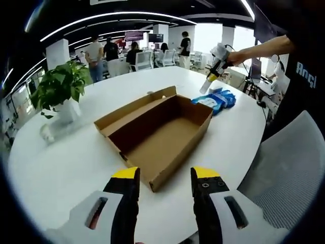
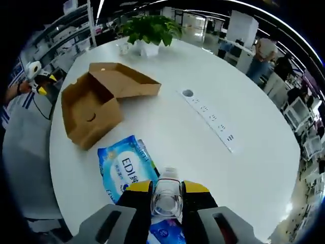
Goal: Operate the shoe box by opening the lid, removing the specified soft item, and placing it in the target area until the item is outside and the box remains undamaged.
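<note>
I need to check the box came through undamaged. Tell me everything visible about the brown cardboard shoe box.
The brown cardboard shoe box is plain, unprinted corrugated card, shallow and rectangular. It lies open on the round white table, its hinged lid folded back beside it, and its inside looks empty. No tear or crushing is visible. The blue soft pack lies just outside one end; whether they touch is unclear. Neither gripper touches the box.

Matt brown cardboard shoe box (image 1: 157, 133), glossy blue plastic packet (image 2: 127, 170), clear smooth plastic bottle (image 2: 167, 195), smooth white table (image 2: 244, 91) with faint sheen, white plastic power strip (image 2: 210, 119), leafy green plant (image 1: 61, 85)
</note>
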A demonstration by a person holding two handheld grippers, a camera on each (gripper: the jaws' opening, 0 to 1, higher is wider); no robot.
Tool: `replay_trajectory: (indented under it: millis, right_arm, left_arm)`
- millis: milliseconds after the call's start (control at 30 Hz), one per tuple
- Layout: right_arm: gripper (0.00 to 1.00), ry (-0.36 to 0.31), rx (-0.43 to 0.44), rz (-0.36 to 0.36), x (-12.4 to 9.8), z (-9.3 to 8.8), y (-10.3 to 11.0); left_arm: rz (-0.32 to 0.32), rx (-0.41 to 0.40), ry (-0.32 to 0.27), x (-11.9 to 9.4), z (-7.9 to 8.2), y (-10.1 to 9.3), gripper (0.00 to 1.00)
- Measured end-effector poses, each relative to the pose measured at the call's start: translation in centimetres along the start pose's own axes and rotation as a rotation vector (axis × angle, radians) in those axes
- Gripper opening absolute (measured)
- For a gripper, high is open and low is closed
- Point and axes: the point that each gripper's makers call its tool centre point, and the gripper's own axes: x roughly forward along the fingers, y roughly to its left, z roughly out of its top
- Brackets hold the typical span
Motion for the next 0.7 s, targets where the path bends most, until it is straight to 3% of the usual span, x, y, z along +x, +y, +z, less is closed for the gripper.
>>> replay_trajectory:
  millis: [167, 700]
  right_arm:
    - [0.18, 0.069, -0.123, 0.006, 0.6, -0.8, 0.1]
    - [0.18, 0.221, -0.336, 0.085, 2.3, -1.5, 1.0]
  left_arm:
    - [0.0, -0.003, 0.008, 0.1, -0.3, 0.0, 0.4]
    - [-0.001, -0.014, 0.029, 0.4, -1.2, 0.1, 0.39]
